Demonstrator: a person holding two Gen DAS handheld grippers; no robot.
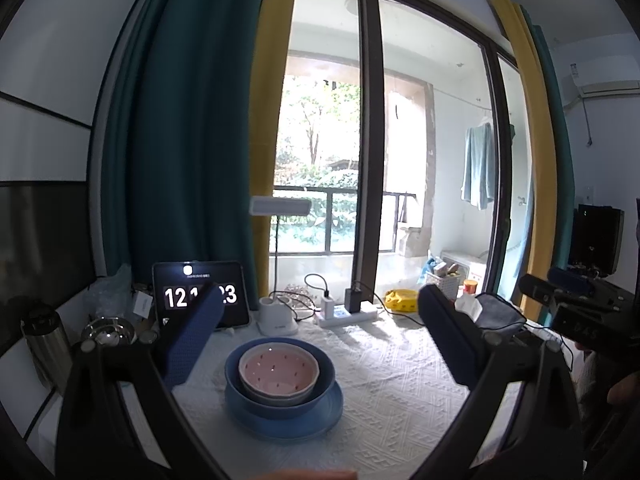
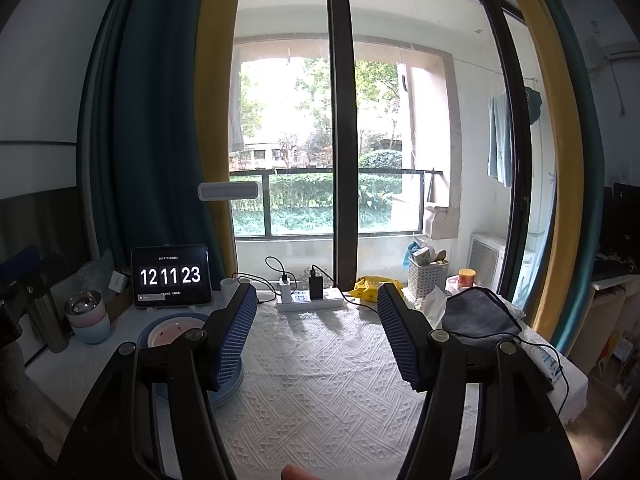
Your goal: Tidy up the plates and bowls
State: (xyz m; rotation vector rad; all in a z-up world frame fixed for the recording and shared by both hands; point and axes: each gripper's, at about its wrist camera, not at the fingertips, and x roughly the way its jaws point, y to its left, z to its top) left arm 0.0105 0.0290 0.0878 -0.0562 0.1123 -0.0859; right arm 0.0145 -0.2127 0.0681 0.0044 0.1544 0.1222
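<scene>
A pink bowl sits nested in a blue bowl on a blue plate. The left tool and right tool hover over the worktop, both spread and empty.

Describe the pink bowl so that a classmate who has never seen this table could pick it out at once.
Start at the white tablecloth before the window. Near its left side stands a stack on a blue plate. The pink bowl nests topmost inside a blue bowl, the only dish with small dark specks.

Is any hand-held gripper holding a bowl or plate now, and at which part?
Nothing is held. The left hand-held gripper and right hand-held gripper are both open; the pink bowl sits untouched.
</scene>
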